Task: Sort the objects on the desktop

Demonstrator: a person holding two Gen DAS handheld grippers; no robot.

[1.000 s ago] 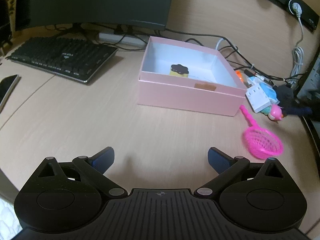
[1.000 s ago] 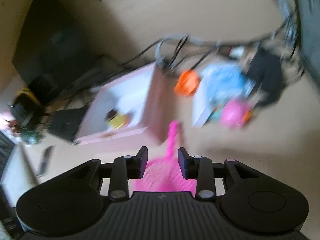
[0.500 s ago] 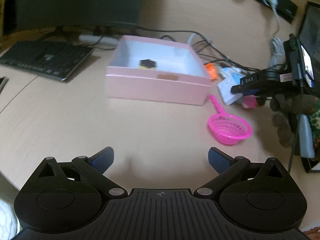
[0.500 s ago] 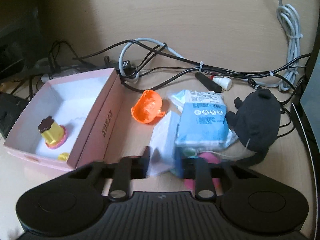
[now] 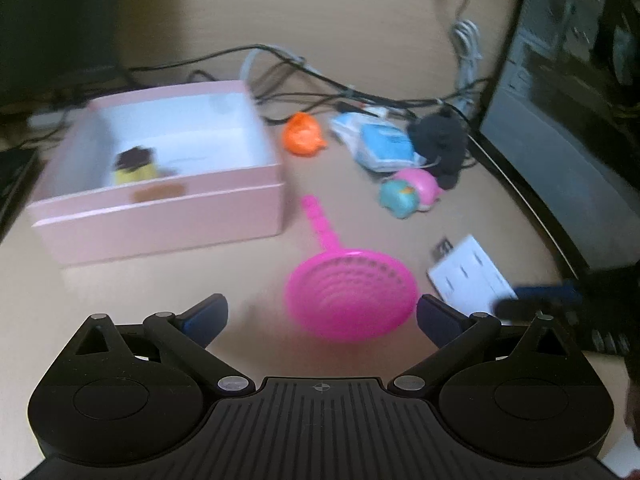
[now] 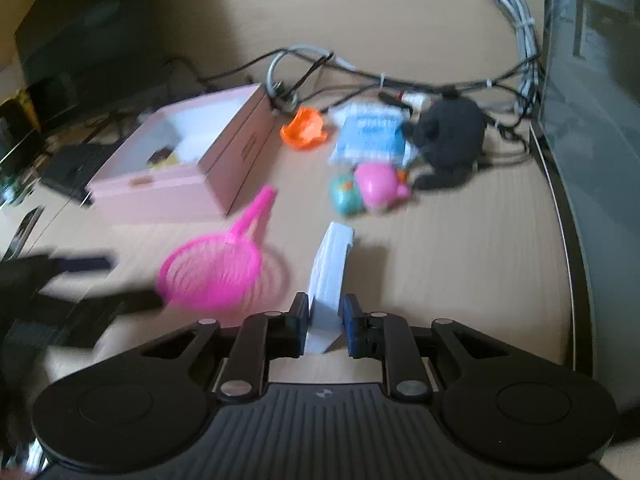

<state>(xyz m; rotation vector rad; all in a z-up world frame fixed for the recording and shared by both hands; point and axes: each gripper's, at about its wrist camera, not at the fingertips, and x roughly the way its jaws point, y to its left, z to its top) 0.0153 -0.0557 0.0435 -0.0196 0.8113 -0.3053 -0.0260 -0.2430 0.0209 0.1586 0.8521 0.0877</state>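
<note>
Motion blur in both views; several items unreadable or cut off.

Print on the blue packet [image 6: 370, 134] is smeared past reading. The pink box [image 5: 160, 208] hides the lower part of the yellow toy [image 5: 134, 166] inside it. The white block [image 6: 328, 276] has its near end masked between the right gripper's [image 6: 325, 326] fingers [image 6: 298, 326]. The dark monitor [image 5: 568, 92] runs off the frame edge.

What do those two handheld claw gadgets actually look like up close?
Both are matte black plastic. The left gripper and right gripper each have a ribbed centre plate with a small logo, two round discs, jointed link arms with silver pins, and dark blue finger pads.
</note>
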